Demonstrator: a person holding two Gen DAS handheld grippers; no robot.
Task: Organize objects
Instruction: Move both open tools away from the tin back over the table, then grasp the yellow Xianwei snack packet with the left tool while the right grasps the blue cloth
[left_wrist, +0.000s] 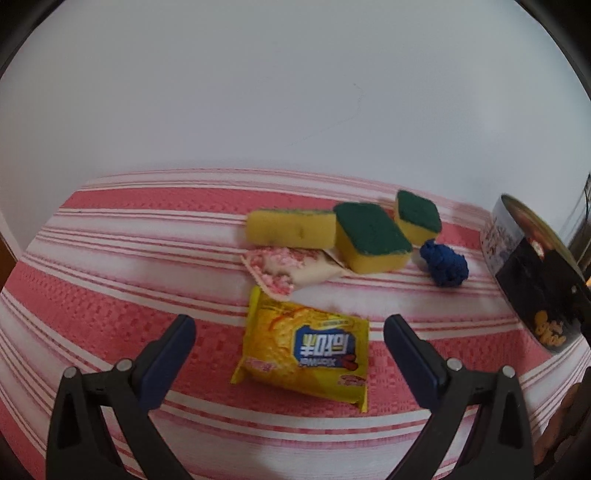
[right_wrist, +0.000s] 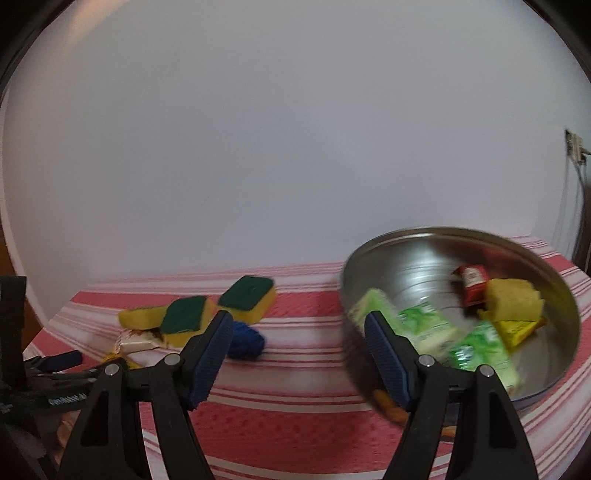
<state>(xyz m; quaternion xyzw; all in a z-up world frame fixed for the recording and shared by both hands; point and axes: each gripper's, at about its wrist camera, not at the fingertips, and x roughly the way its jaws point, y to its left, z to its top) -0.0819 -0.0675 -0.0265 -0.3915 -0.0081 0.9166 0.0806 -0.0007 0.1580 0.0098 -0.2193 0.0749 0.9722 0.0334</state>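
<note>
Yellow snack packet lies flat between your wide, empty left gripper. Crinkly foil could slip from a shallow pinch. Right gripper, also wide and empty, hovers beside the tin.

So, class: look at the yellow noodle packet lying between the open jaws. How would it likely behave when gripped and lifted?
The noodle packet looks puffy with crimped foil edges, so it would probably feel light and crinkle under the pads. Its glossy wrapper may slip in a loose grip. It lies flat on the striped cloth, so it should slide rather than roll.
</note>
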